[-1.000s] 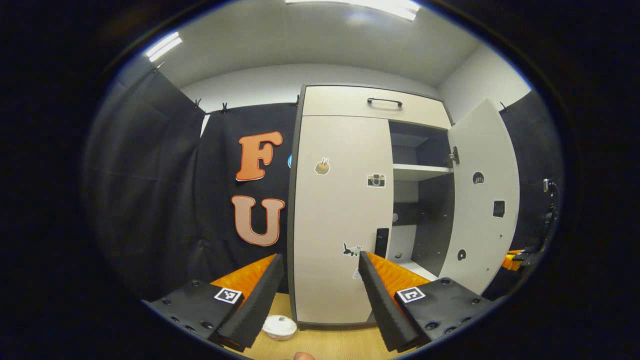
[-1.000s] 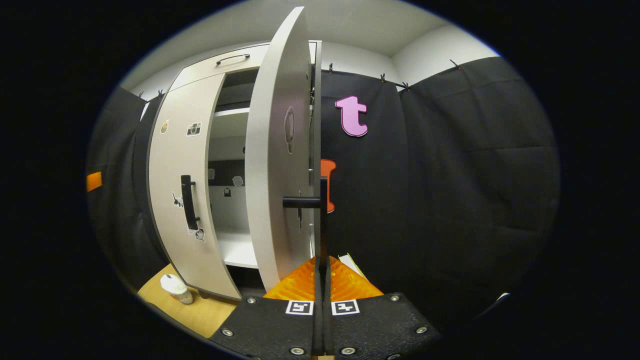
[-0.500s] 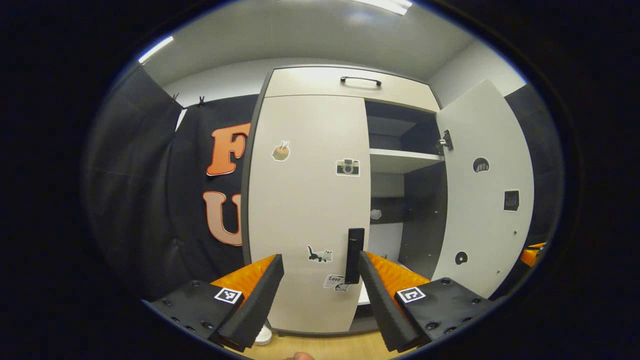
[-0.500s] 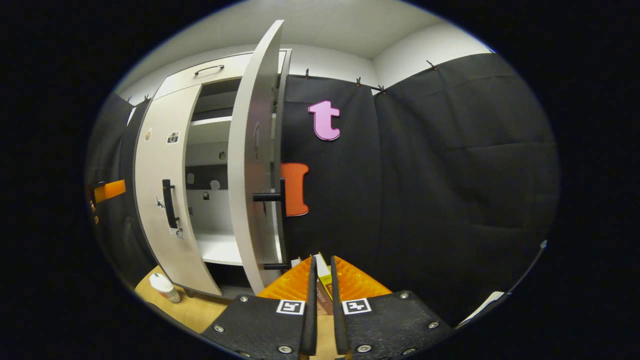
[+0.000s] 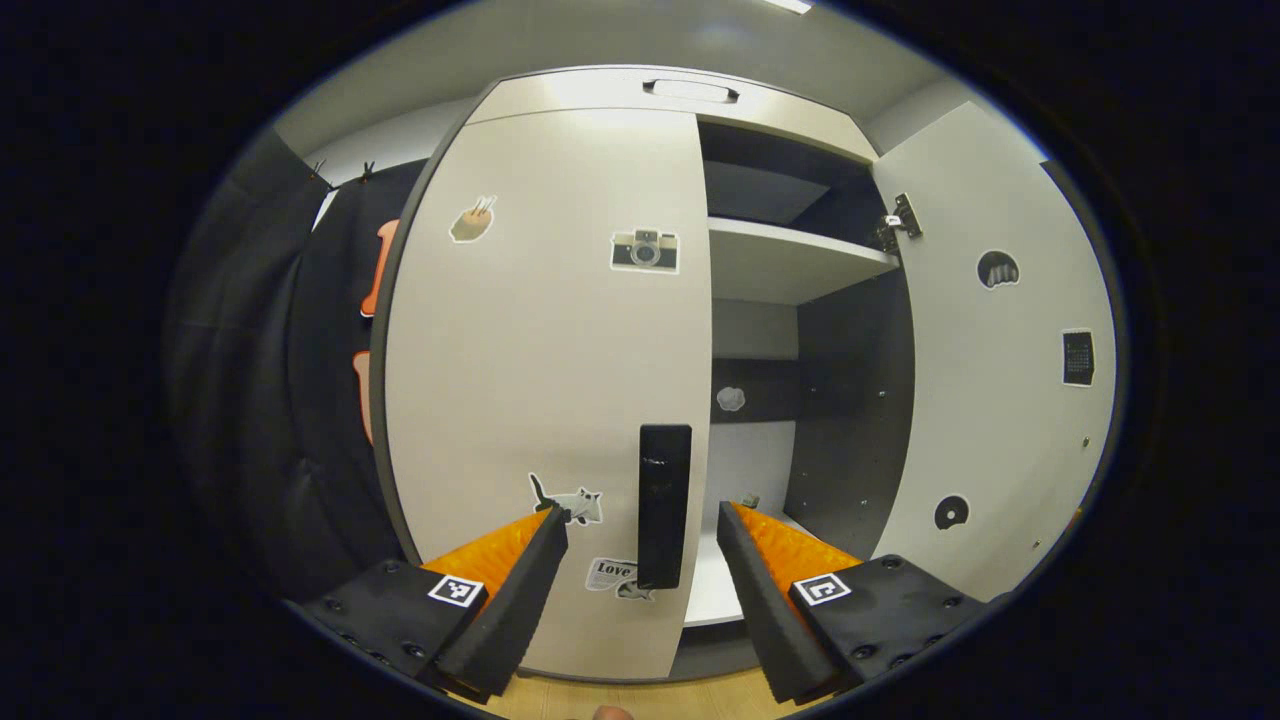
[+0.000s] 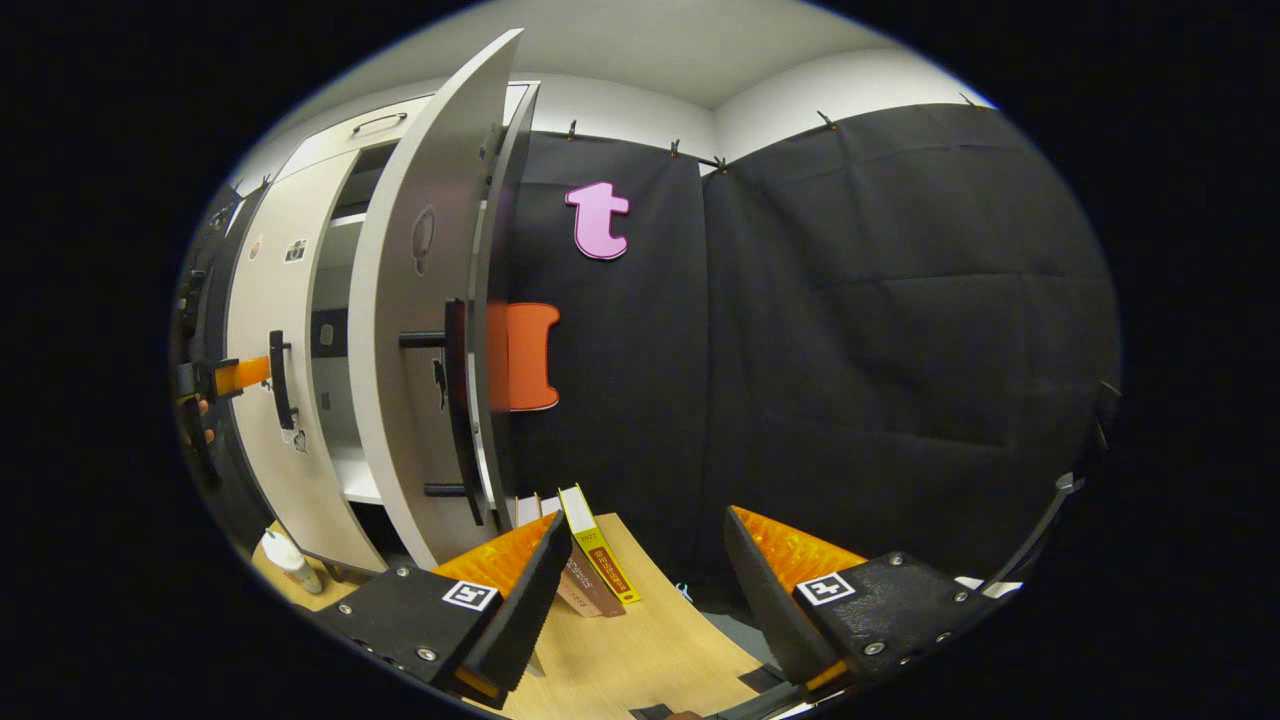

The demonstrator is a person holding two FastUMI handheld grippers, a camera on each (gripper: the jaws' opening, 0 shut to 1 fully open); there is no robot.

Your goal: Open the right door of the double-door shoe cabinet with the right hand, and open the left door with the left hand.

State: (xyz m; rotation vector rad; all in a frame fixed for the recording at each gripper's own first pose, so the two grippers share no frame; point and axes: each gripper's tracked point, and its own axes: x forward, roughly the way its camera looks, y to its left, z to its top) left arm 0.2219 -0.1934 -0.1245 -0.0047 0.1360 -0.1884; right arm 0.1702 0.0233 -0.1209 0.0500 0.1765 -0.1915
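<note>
Now the left door's handle (image 5: 664, 505) is framed between the left gripper's (image 5: 640, 545) spread fingers.
A stiff hinged panel is judged; right gripper (image 6: 645, 560) is spread, gripping nothing.

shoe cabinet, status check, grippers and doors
Right gripper open, off the right door, which stands open. Left gripper open, lined up on the left door handle, not gripping. Left door shut. Nothing in the way.

Handle (image 5: 664, 505) between fingers (door (image 5: 545, 380) behind)
</note>
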